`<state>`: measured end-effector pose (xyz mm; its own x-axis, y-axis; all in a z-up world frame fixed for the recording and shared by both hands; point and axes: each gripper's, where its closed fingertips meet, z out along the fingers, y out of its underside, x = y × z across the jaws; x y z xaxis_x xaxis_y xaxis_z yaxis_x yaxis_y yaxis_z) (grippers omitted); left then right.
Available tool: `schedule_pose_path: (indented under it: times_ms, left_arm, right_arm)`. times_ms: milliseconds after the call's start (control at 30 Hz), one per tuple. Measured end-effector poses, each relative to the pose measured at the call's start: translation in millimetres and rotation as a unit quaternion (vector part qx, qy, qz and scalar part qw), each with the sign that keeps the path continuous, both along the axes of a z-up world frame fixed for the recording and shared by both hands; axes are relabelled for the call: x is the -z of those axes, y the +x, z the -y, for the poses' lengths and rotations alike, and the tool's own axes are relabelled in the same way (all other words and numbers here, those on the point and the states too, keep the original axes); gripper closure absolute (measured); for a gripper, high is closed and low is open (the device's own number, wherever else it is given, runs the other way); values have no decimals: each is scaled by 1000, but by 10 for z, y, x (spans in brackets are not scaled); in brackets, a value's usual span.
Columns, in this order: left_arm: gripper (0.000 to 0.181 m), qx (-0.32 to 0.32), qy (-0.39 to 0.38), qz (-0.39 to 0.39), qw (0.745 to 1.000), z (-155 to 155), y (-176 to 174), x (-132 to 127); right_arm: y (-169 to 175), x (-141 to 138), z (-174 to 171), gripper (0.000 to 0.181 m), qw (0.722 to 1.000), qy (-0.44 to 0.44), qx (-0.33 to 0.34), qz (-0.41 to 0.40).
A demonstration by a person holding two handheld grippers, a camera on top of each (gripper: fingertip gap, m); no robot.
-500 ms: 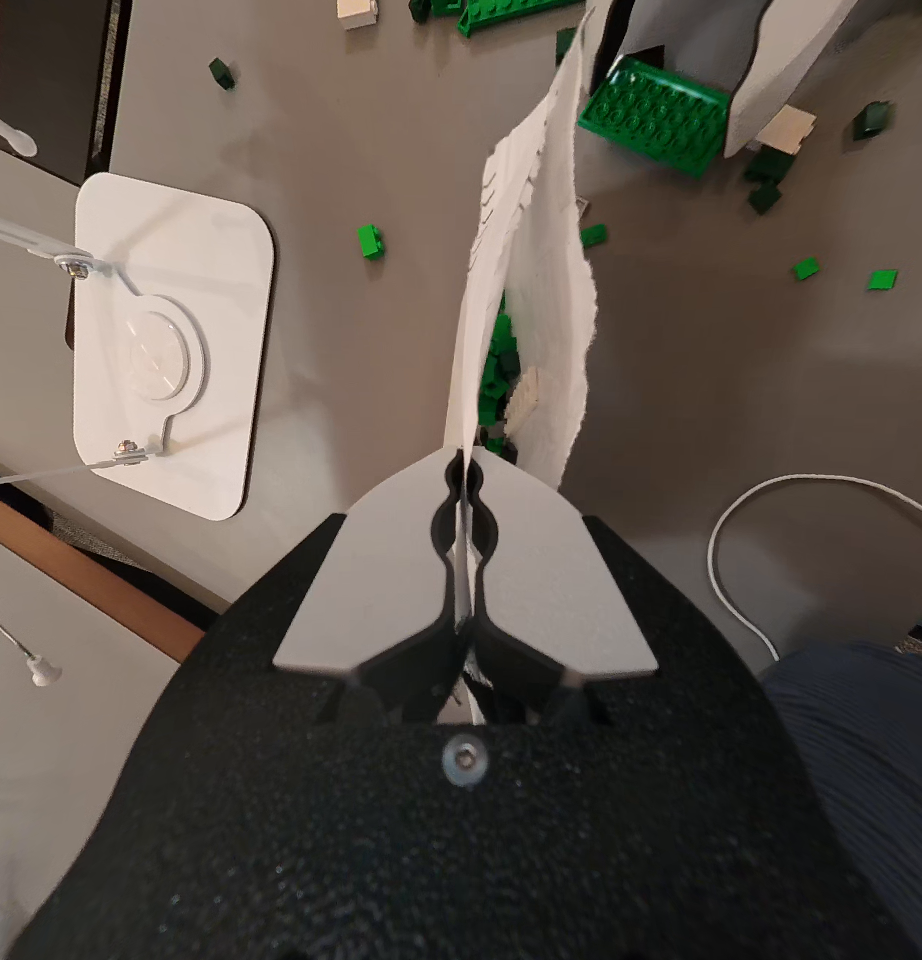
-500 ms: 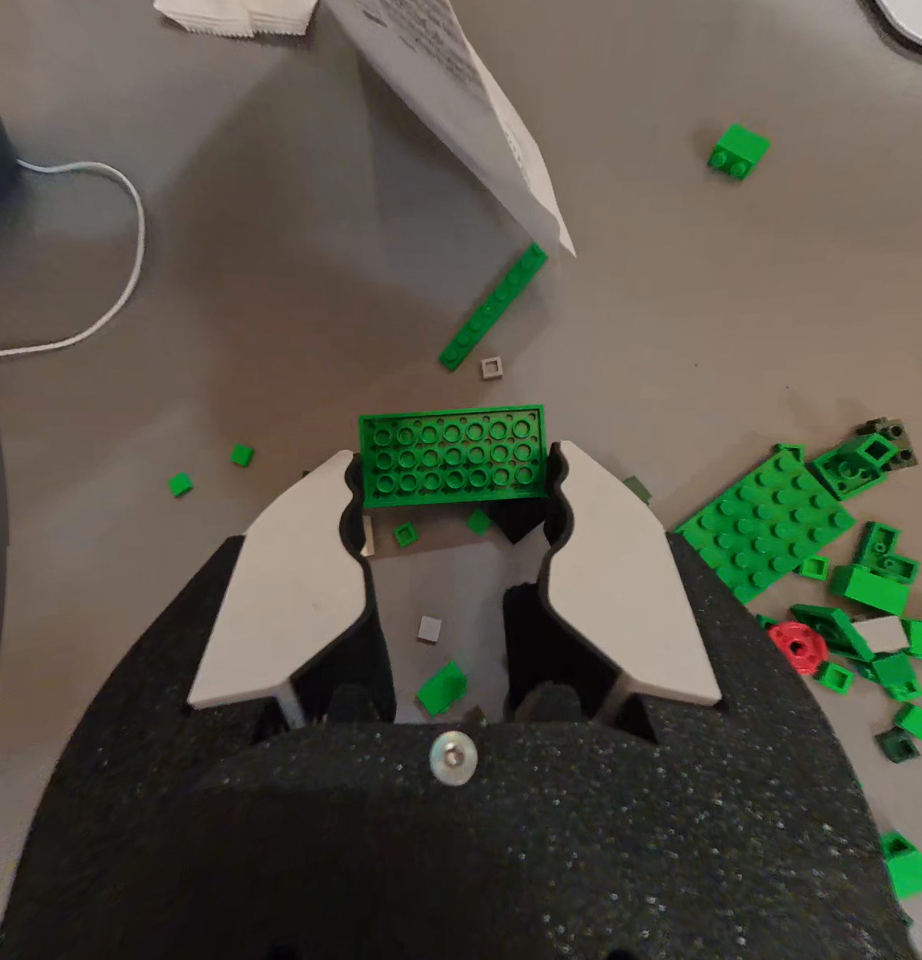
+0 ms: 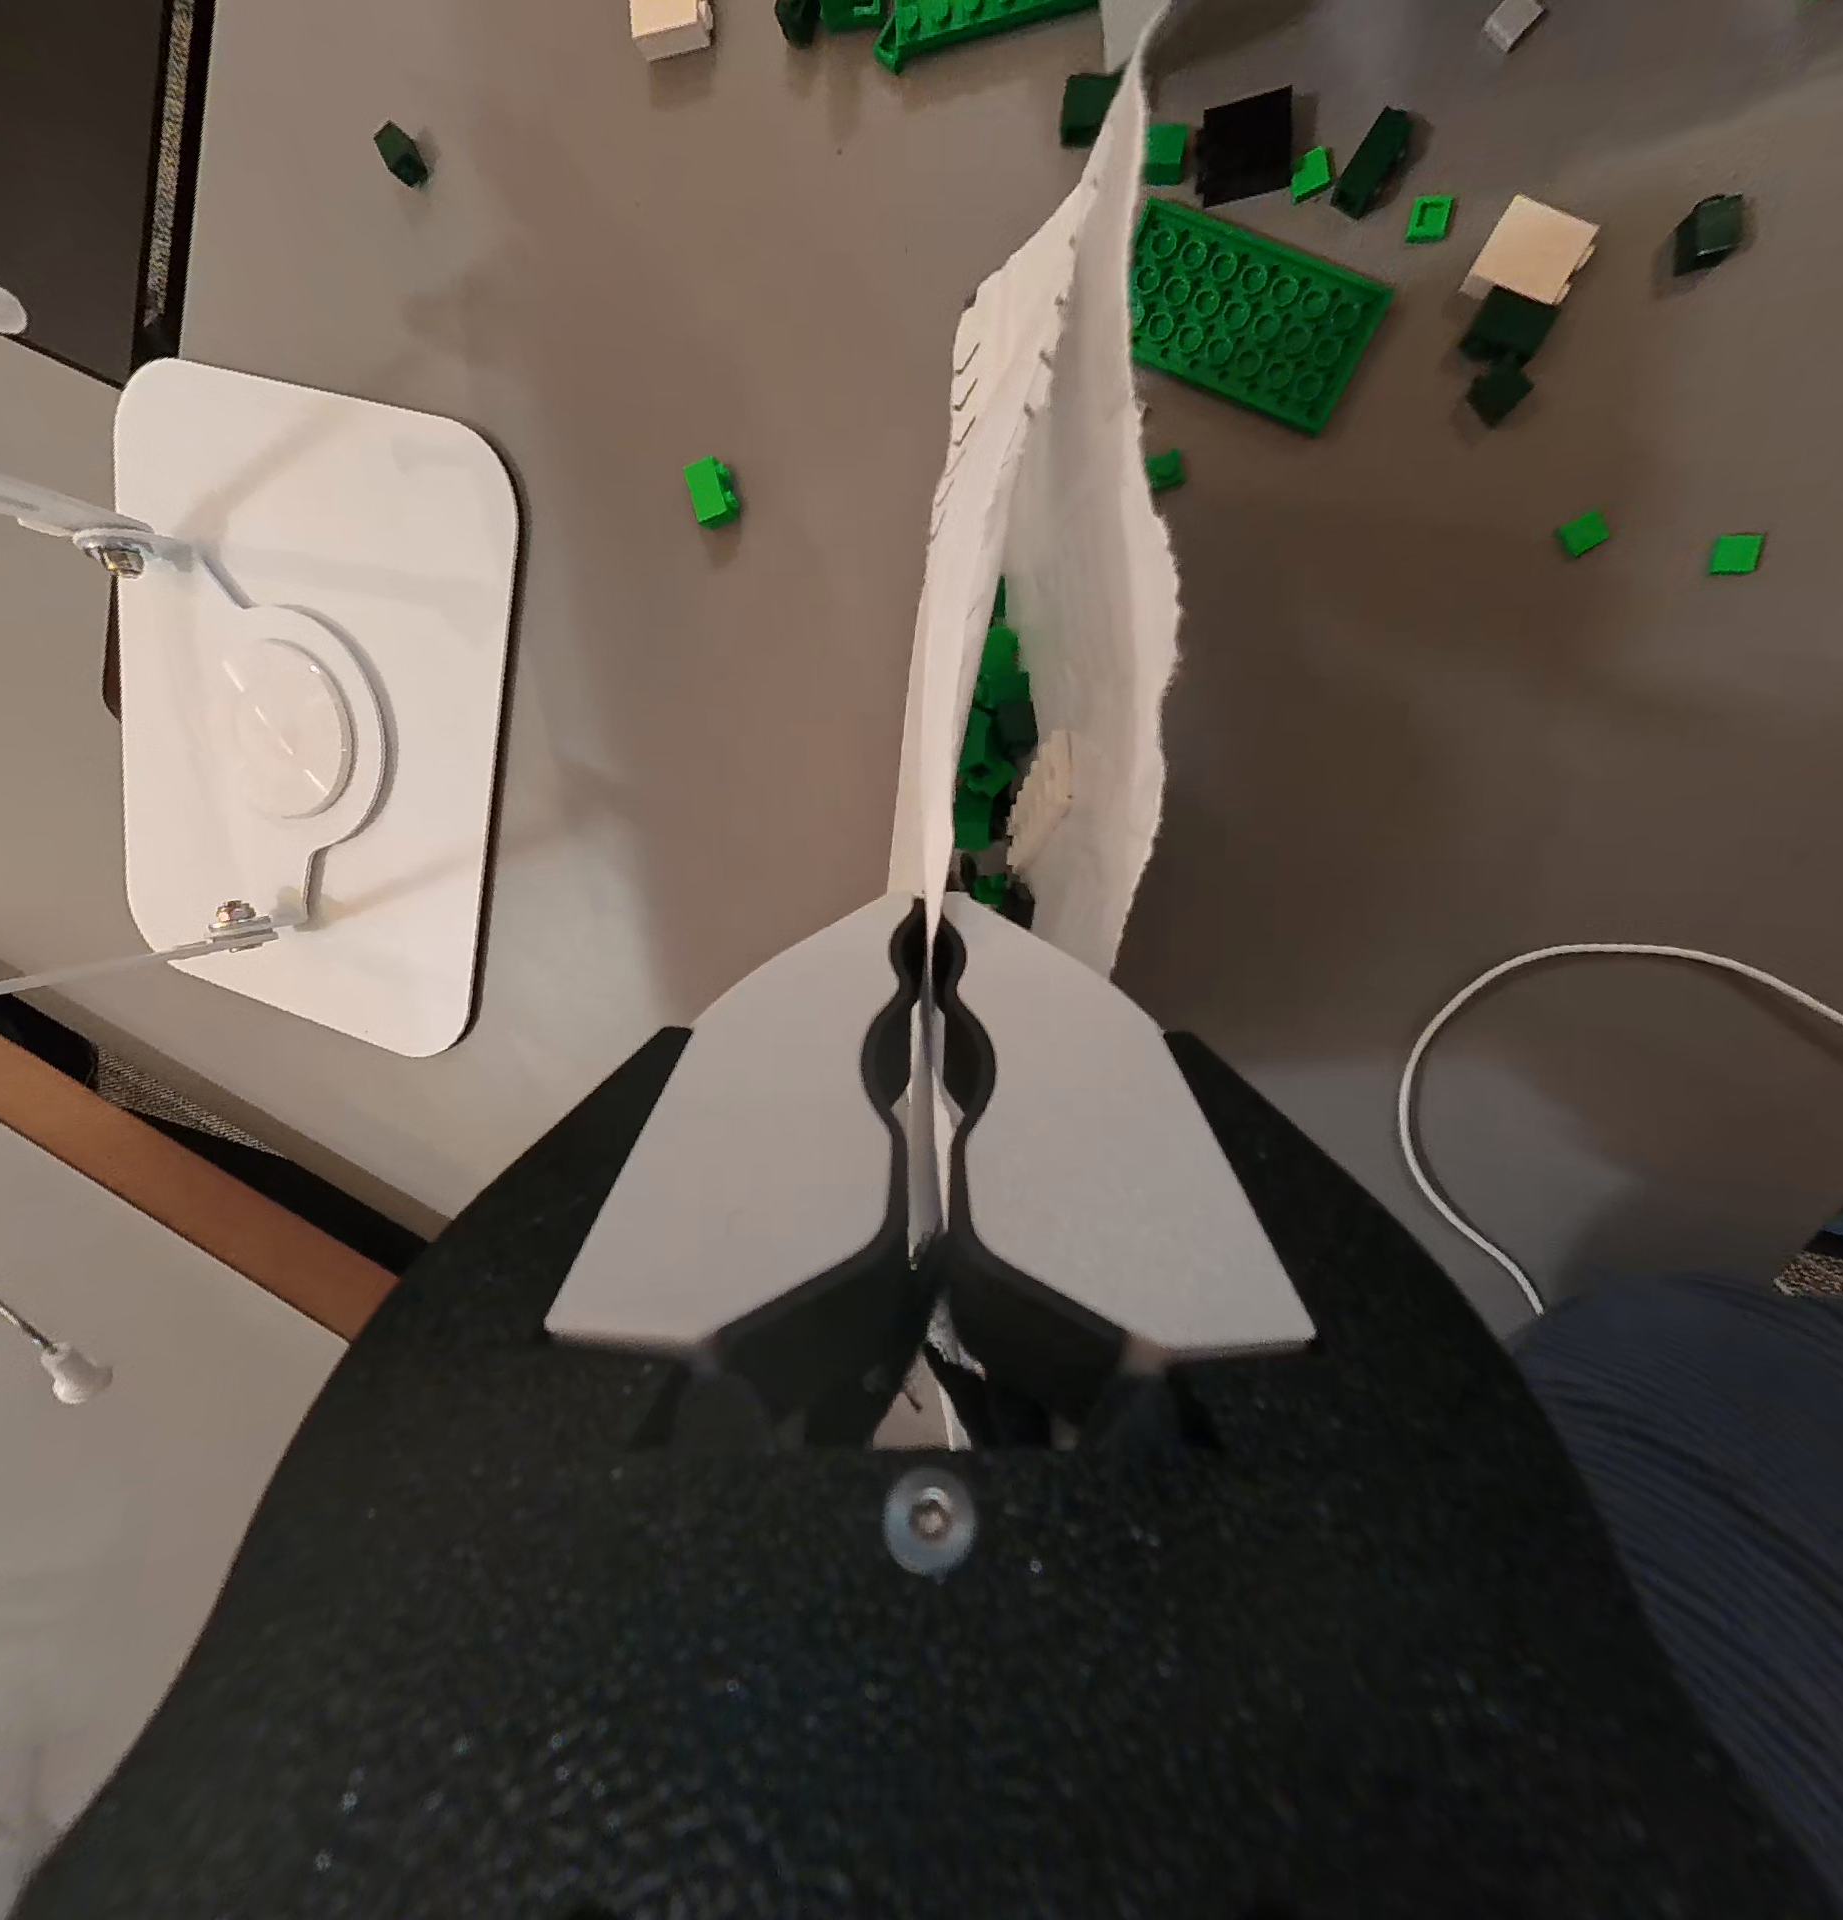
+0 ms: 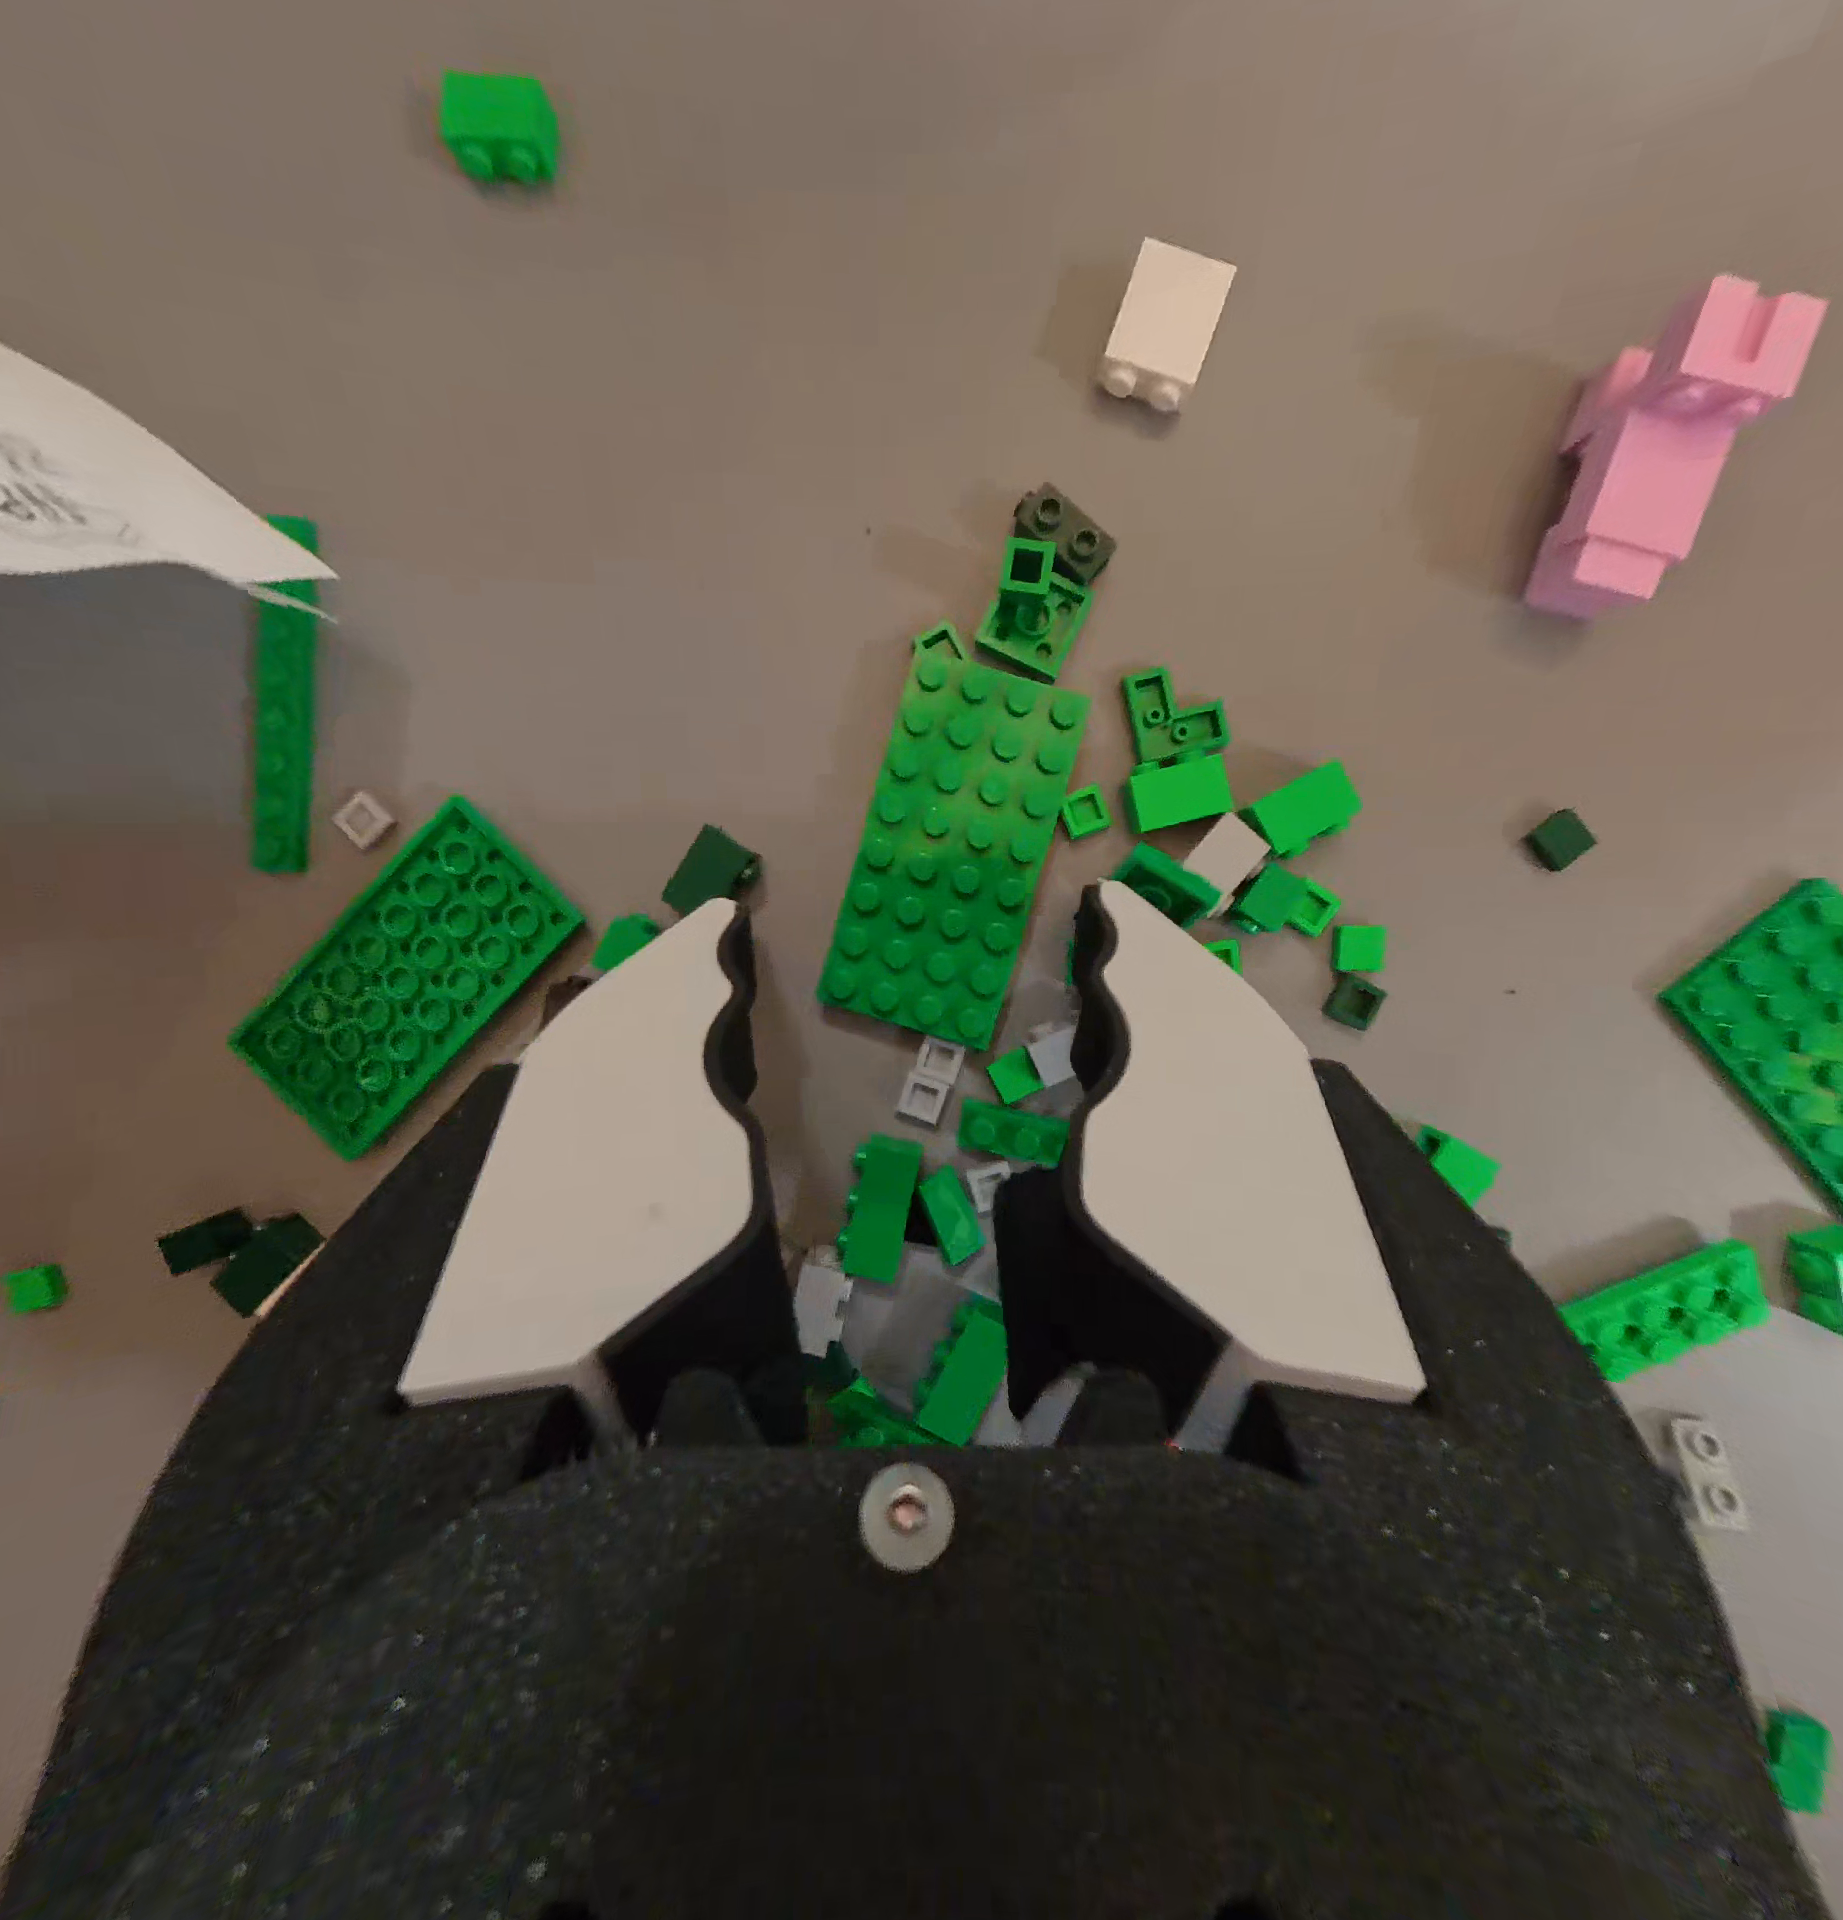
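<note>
The paper bag (image 3: 1093,644) hides most of its contents: only a narrow slot of small green bricks (image 3: 990,727) and one cream piece shows between its walls, and their number cannot be made out. The upper edge of the bag runs out of the left wrist view. A white cable (image 3: 1436,1049) is cut off at the right edge, beside dark ribbed cloth (image 3: 1727,1558) at the lower right. In the right wrist view the pieces lying between the gripper's fingers are partly covered by its black body.

The left gripper (image 3: 932,925) has its jaws pressed together on one torn, rough-edged white wall of the bag, which is held open and lifted over the grey table (image 3: 688,260). An upturned green plate (image 3: 1249,322), showing its ringed underside, lies just beyond the bag. A white rounded board (image 3: 377,499) with a metal bracket lies well to the left.

The right gripper (image 4: 912,914) hangs with jaws wide and nothing between them, above a studded green plate (image 4: 958,842) that lies flat amid loose green and grey bricks. The same upturned plate (image 4: 408,977) lies to its left, near a long green strip (image 4: 283,727). A white brick (image 4: 1171,312) and a pink blocky figure (image 4: 1665,447) lie farther off. A bag corner (image 4: 117,499) bears dark printing, blurred and unreadable.
</note>
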<state>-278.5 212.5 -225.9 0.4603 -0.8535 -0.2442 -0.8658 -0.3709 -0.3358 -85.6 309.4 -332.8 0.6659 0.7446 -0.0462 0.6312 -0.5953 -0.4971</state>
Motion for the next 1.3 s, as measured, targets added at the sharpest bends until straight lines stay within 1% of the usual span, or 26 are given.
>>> schedule_pose_path:
  times_ms: [133,167,233,300,367,433,500,533,567,600,633,667,733,800,833,867,900,1000,1067,1167,1233,1300]
  left_arm:
    - [181,1,0,1,1000,0,2,-1]
    - [181,1,1,1,1000,-1,2,-3]
    - [181,2,2,3,1000,-4,3,-7]
    - [181,2,5,4,1000,-13,1,-14]
    - [181,1,10,7,1000,-29,1,-26]
    - [181,-1,15,10,1000,-52,2,-37]
    - [181,0,16,12,1000,-64,13,-36]
    - [181,1,15,11,1000,-68,18,-30]
    - [181,1,14,10,1000,-72,23,-23]
    - [181,1,12,10,1000,-75,30,-16]
    - [181,1,9,10,1000,-77,39,-8]
    - [181,0,8,12,1000,-80,50,-3]
    - [181,-2,4,18,1000,-82,73,0]
    - [181,-5,0,26,1000,-81,86,-2]
    - [181,-7,-2,30,1000,-78,89,-4]
    - [181,-8,-4,33,999,-73,90,-6]
    - [181,-10,-5,36,999,-69,88,-9]
    - [181,-11,-6,43,999,-59,77,-22]
    - [181,-12,-6,48,999,-56,72,-29]
    - [181,-12,-10,53,998,-49,76,-31]
    - [181,-11,-11,54,998,-46,81,-30]
    - [181,-9,-10,55,998,-45,93,-34]
  right_arm:
    - [54,32,-77,134,1000,-3,21,17]
    - [63,30,-85,145,1000,-4,18,17]
    - [68,13,-86,147,1000,-5,11,15]
    - [41,-112,-90,148,1000,19,3,-5]
    - [-27,-353,-51,148,998,51,-16,-38]
    - [-148,-708,46,148,990,105,-59,-79]
    - [-298,-1112,197,148,969,189,-125,-101]
    - [-364,-1301,271,148,952,245,-160,-93]
    - [-437,-1464,355,148,929,303,-198,-73]
    - [-505,-1604,421,148,901,365,-230,-42]
    - [-584,-1705,500,147,865,423,-268,-2]
    - [-672,-1773,581,147,823,477,-306,43]
    - [-837,-1827,698,148,726,562,-367,147]
    - [-998,-1827,775,148,623,620,-414,238]
    - [-1065,-1803,801,148,577,634,-435,274]
    - [-1123,-1782,821,148,539,644,-453,301]
    - [-1165,-1769,827,148,508,648,-465,324]
    - [-1246,-1704,855,147,434,644,-510,369]
    - [-1274,-1667,849,147,393,638,-532,395]
    - [-1305,-1629,830,147,359,625,-554,418]
    - [-1337,-1620,851,147,335,625,-568,418]
    - [-1362,-1631,851,147,320,627,-572,421]
